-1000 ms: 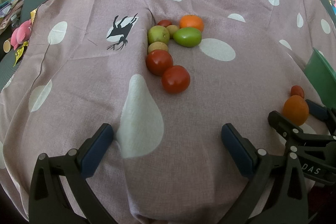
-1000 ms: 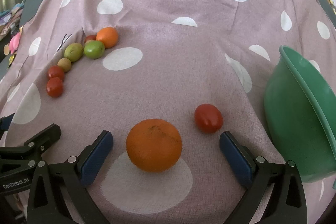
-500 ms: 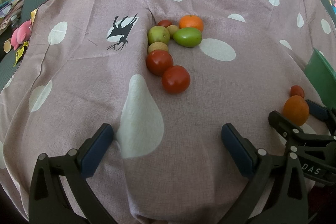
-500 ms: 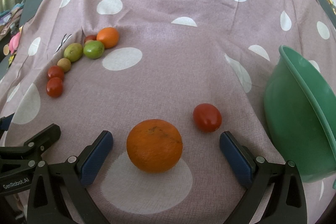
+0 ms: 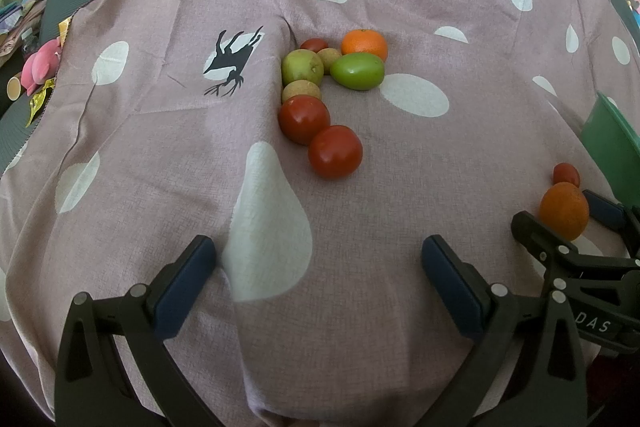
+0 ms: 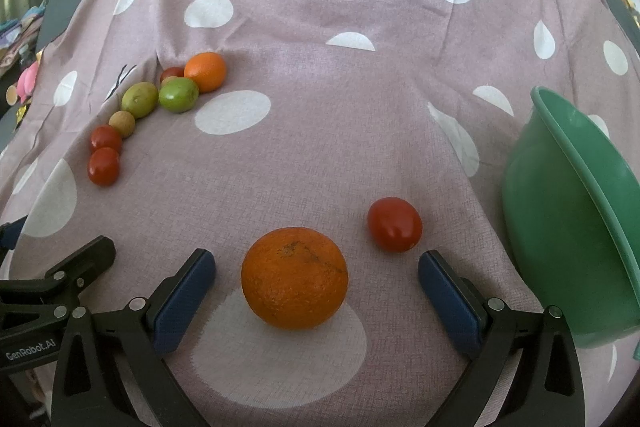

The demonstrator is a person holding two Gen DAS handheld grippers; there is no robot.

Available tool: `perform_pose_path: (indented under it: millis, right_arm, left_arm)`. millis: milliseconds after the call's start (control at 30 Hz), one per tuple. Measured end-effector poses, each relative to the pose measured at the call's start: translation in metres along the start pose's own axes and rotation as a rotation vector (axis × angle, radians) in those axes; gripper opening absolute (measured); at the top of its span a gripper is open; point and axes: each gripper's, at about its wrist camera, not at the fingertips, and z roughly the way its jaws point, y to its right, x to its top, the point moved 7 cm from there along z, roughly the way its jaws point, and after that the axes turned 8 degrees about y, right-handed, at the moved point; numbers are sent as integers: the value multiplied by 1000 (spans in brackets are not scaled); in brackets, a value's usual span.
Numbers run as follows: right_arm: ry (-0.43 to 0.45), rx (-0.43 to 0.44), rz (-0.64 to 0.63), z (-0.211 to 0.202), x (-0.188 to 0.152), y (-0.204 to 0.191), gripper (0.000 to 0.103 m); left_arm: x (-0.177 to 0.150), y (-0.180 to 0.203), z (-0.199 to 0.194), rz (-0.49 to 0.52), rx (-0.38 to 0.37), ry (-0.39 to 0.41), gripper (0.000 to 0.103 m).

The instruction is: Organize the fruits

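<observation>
Right wrist | right hand-held gripper spread wide around orange | bowl rim rightward | left hand-held gripper apart

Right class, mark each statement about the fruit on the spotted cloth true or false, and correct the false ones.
1. The right gripper is open, with the large orange between its fingers. True.
2. The green bowl holds two tomatoes. False: no fruit shows inside it.
3. A small red tomato lies on the cloth between the large orange and the bowl. True.
4. The left gripper grips a red tomato. False: it is open and empty.
</observation>
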Motion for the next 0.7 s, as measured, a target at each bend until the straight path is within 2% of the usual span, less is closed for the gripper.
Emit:
perform_pose_path:
  millis: [700]
  right_arm:
    - [0,0,0,0,0,0,101]
  left_arm:
    - [-2,-2,-1,6,4,-15,103]
